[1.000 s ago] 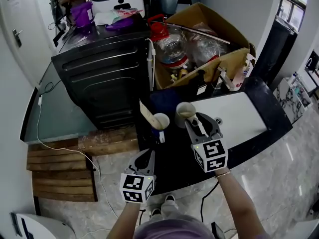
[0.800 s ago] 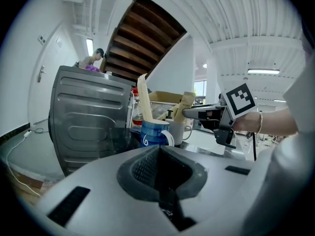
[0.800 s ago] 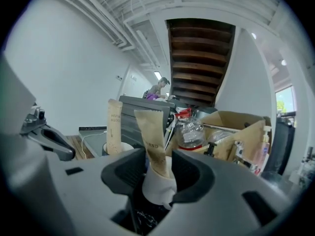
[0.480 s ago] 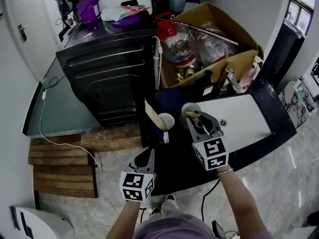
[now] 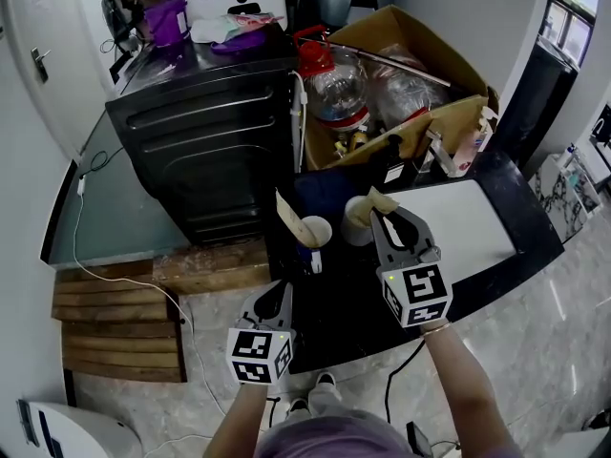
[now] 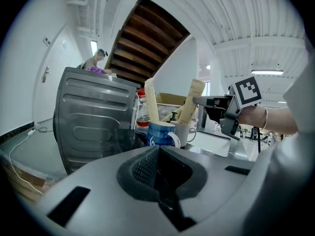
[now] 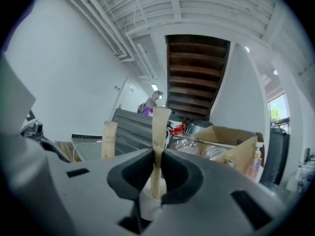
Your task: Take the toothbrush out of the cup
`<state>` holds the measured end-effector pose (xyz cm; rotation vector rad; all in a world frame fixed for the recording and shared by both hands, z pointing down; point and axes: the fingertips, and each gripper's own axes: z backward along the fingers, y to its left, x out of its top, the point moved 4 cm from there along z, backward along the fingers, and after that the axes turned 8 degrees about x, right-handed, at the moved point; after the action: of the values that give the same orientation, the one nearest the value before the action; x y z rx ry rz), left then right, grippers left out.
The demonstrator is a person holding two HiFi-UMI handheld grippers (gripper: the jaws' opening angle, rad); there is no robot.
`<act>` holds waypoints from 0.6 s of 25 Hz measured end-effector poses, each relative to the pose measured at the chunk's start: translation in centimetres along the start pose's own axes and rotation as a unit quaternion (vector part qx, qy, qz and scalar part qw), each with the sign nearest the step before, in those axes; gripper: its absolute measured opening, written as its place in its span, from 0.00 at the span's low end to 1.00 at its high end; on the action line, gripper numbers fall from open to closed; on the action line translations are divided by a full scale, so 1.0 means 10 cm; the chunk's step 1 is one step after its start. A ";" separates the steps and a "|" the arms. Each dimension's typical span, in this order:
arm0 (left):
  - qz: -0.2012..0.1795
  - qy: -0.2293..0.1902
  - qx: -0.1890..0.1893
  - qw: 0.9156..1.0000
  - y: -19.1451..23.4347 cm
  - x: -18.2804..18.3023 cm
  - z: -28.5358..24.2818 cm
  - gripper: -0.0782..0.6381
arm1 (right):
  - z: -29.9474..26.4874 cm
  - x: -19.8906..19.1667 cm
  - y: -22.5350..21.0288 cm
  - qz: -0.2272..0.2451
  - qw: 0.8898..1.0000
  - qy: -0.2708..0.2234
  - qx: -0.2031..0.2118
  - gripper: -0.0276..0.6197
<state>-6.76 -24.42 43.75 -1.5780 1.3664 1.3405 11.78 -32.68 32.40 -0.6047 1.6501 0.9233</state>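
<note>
The right gripper, its jaws having just closed, clamps the paper-wrapped toothbrush standing in the white cup, while the left gripper hovers closed and empty near that cup.

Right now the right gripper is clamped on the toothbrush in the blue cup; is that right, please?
Not quite: the right gripper, whose jaws have just been closing, is clamped on the toothbrush in the white cup; the right gripper view shows it.

We see bare counter near side, open for passing. Blue cup just left of white cup, narrow gap. Cardboard box walls far side; black cabinet far left. White surface right, open.
</note>
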 end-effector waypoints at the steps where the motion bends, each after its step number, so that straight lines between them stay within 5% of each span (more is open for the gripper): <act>1: 0.000 -0.001 -0.001 1.000 0.00 0.00 0.01 0.11 | 0.04 0.07 -0.01 0.002 1.000 -0.007 -0.005 0.12; 15: -0.001 -0.010 -0.027 1.000 -0.04 0.03 0.26 0.11 | 0.81 0.68 0.11 -0.004 0.995 -0.076 -0.057 0.11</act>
<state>-7.10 -21.99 42.72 -1.5963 1.3262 1.3998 13.64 -24.89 25.34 -0.6026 1.4657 1.0387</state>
